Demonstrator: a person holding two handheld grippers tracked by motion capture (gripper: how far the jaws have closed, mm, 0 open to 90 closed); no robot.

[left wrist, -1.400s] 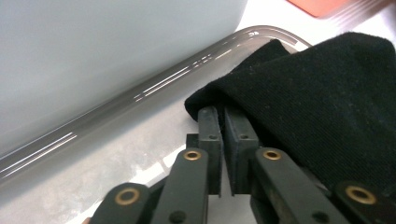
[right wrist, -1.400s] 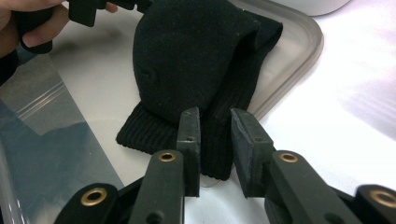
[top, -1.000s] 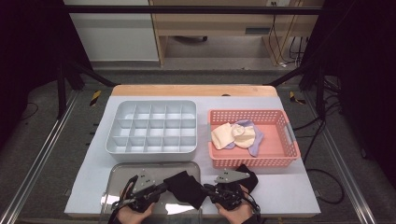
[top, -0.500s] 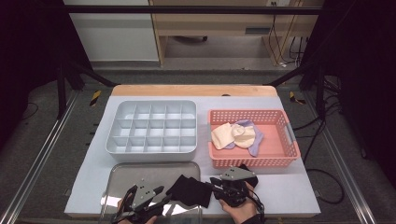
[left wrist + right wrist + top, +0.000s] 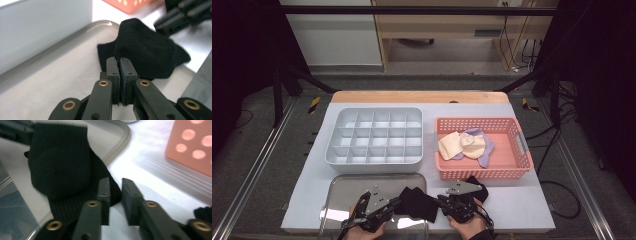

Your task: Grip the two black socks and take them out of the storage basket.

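The metal tray (image 5: 341,186) sits at the table's front edge. Over it, the left gripper (image 5: 398,202) has its jaws pressed together on what looks like the near edge of the black sock (image 5: 419,204), which lies half on the tray and half off its right rim. On the other side, the right gripper (image 5: 441,201) has just been closing its jaws. There's a narrow gap left and nothing in it, since the sock's edge sits beside one jaw. For a clean fold, that gripper should probably slide sideways so the fabric is actually between the pads before squeezing, while the left holds steady.
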